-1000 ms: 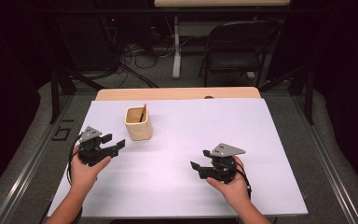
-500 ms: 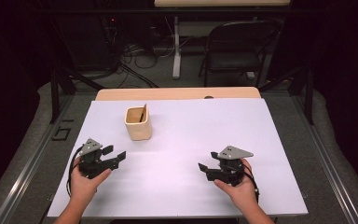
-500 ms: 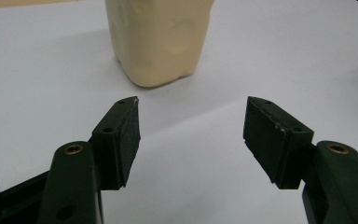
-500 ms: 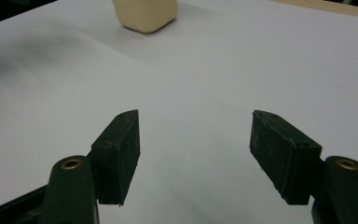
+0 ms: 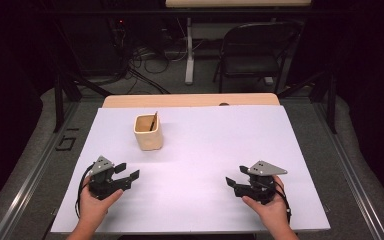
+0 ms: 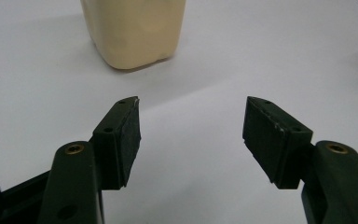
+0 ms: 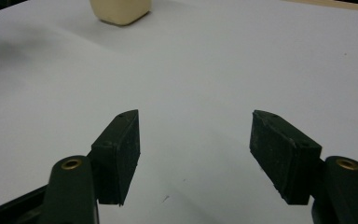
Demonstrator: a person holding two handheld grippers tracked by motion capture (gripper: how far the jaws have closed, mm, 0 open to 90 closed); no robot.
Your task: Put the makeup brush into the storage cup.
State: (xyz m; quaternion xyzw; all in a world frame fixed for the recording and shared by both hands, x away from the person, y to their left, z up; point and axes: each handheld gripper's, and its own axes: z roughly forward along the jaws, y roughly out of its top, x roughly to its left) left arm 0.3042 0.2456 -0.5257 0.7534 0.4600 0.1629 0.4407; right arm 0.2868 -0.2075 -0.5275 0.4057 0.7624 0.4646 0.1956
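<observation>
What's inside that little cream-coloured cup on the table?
A thin dark stick leans against the rim of the cream cup, its top poking out. The cup's walls hide its bottom, so whether anything else lies in there cannot be told.

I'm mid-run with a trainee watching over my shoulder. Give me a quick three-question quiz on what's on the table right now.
1. True or false: the left gripper is clamped on the cream cup.
2. What stands inside the cup? A) a thin dark stick B) a spoon C) a rolled cloth
3. Which gripper is nearer the cup, the left one or the right gripper?

Key:
1. False. In the left gripper view the jaws stand apart over the bare white table cover, with the cup ahead of them and untouched.
2. A. The high view shows a thin dark stick leaning against the cup's rim.
3. The left one; the right gripper, also open and holding nothing, sits farther off across the cover.
</observation>
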